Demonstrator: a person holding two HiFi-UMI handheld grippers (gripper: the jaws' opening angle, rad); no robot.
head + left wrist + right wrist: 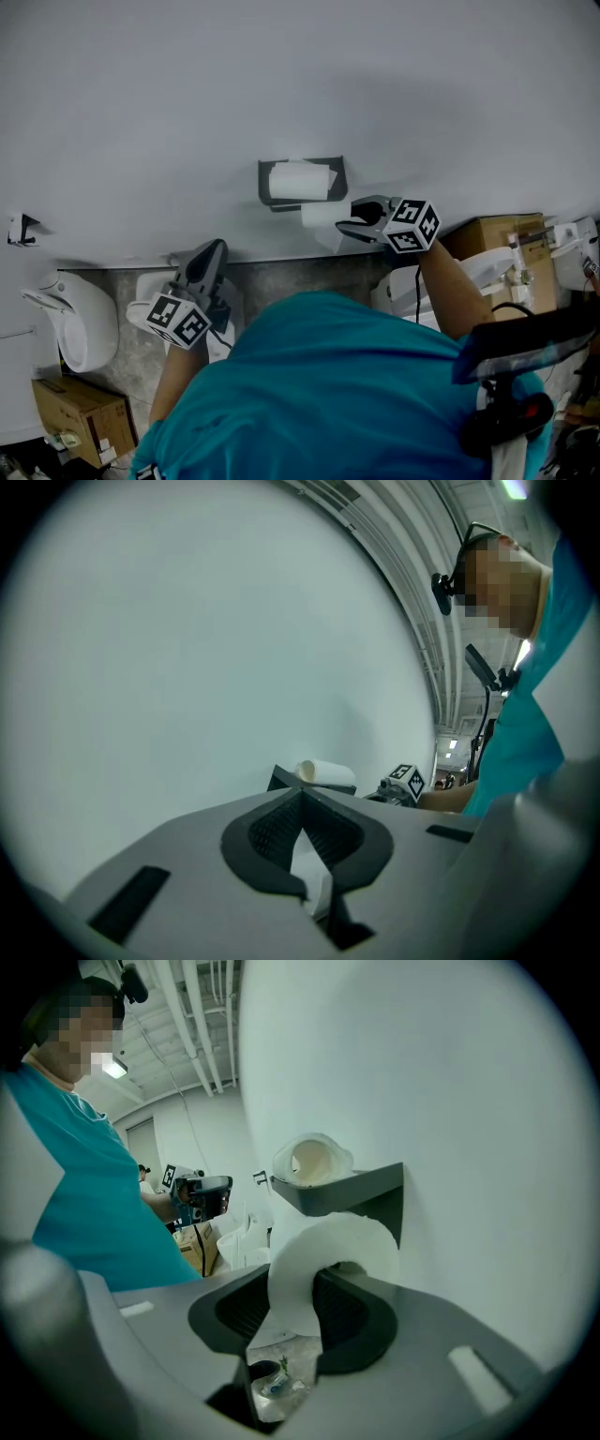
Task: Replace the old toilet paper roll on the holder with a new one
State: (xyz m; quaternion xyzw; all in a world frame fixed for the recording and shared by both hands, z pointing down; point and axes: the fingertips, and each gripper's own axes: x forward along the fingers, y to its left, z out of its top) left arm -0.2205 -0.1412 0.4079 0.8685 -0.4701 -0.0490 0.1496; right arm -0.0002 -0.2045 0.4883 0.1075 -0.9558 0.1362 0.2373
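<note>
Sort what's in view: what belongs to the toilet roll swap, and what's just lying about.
Job: dark grey wall holder; white toilet paper roll on it; second white paper roll clamped in the right gripper.
Lying about: brown cardboard box at right; second brown cardboard box, lower left; white ceramic fixture beside it.

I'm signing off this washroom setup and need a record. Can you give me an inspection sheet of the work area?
Surface: white wall carrying the holder; grey floor below.
Job's things: one toilet roll sits in the holder; more white paper hangs just beneath it.
Clutter: cardboard boxes, one at lower left, one at right.
Claws: right claw closed on the white paper; left claw shut, empty, away from the holder.
Cables: a black cable runs by the right forearm.
Surroundings: white fixture on the floor at left.
</note>
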